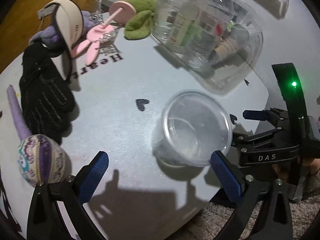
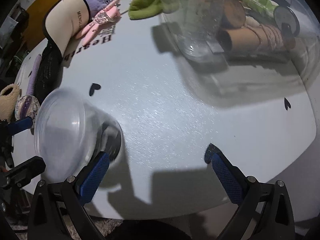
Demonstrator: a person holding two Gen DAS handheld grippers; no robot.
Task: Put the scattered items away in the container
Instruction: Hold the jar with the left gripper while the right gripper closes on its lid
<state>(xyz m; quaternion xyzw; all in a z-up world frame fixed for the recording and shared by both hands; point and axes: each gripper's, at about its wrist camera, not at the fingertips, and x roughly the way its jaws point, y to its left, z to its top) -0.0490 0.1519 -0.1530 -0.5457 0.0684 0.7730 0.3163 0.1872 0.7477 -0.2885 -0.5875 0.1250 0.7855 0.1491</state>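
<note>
Taking the clear tub [image 1: 197,128] as the landmark: far to its left on the white counter [image 1: 120,124] lie a patterned ball on a purple stick [image 1: 41,159], a black glove [image 1: 45,98] and a cream cap [image 1: 68,28], with a pink bunny-eared piece [image 1: 94,40] and a green plush [image 1: 140,20] further back. These scattered things probably still await collection. The left gripper [image 1: 160,172] hovers low with its jaws spread wide and empty, its right finger just beside the tub's near rim. The tub sits upright and looks empty, though motion blur smears it. Behind and to its right stands the large transparent container [image 1: 210,38], already holding a water bottle [image 1: 202,18], cardboard tubes and a twine spool [image 2: 272,36], so sorting seems partly done. Right of the tub the right gripper [image 2: 158,169] also stands wide apart, gripping nothing, its left finger near the tub's base; the pair look placed to take the tub. The counter bears black hearts and lettering; beyond are a yellow wall and a shaggy rug below
</note>
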